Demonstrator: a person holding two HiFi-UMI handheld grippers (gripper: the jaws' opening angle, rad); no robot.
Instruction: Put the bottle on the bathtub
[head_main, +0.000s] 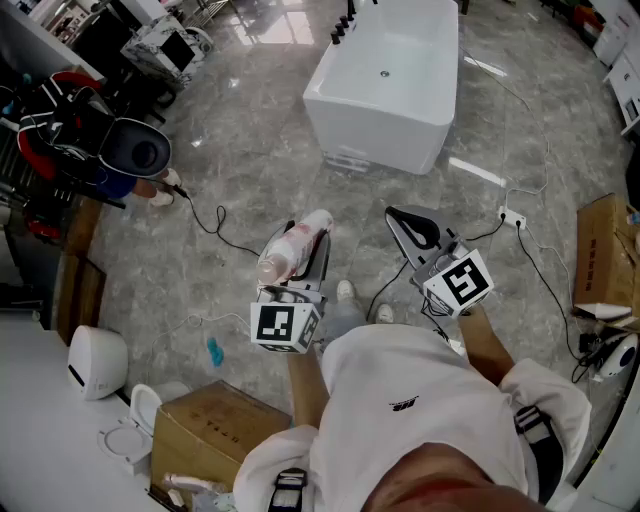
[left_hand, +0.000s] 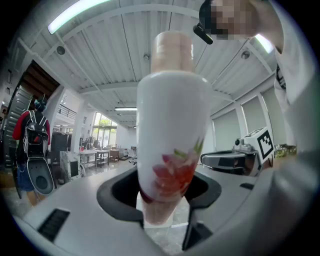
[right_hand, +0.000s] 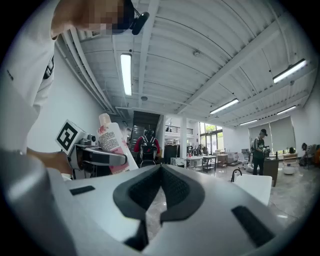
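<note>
So the biggest thing here is the glossy grey marble floor, with the white freestanding bathtub sitting on it at the far end of the head view. Nearer the camera there's the person's white shirt, then a cardboard box down at the lower left and another cardboard box over at the right edge. The left hand-held gripper is held out level and it's clamped on the bottle, a white one with a red flower print and a pale pinkish cap, cap end pointing toward the tub. So the bottle is up in the air above the floor, well apart from the bathtub and not on it yet. The right hand-held gripper is just beside the left one, also level, jaws closed together with nothing in them. Small stuff: a white power strip with its cable on the floor near the right-hand box, and a little blue thing lying on the floor by the lower-left box.
</note>
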